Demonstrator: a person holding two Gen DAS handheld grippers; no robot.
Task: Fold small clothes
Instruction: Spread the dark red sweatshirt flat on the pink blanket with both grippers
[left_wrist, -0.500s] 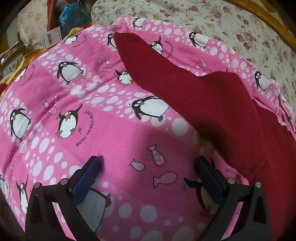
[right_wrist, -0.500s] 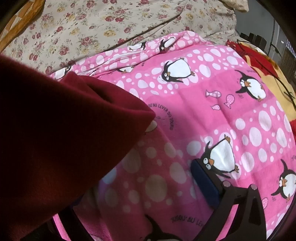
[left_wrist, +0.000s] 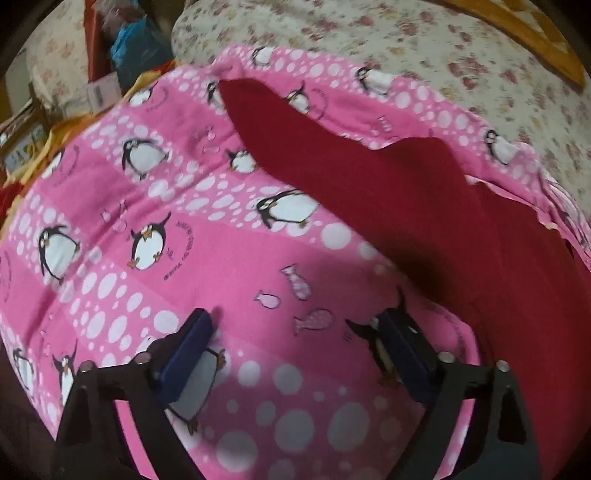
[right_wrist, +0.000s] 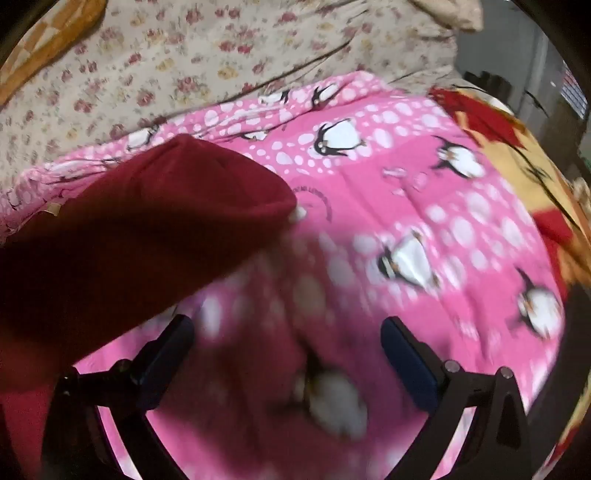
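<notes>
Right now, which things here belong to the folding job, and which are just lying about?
For the job: dark red fleece garment; pink penguin-print blanket it lies on; open left tool; open right tool.

Lying about: floral bedsheet; yellow-and-red blanket; blue plastic bag.

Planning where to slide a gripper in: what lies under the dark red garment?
The dark red garment lies on the pink penguin blanket, which shows all around it. Whatever else sits beneath the garment is covered.

A pink penguin blanket (left_wrist: 192, 229) lies over a floral bedsheet (right_wrist: 184, 55), beside a yellow-red blanket (right_wrist: 517, 155).
</notes>
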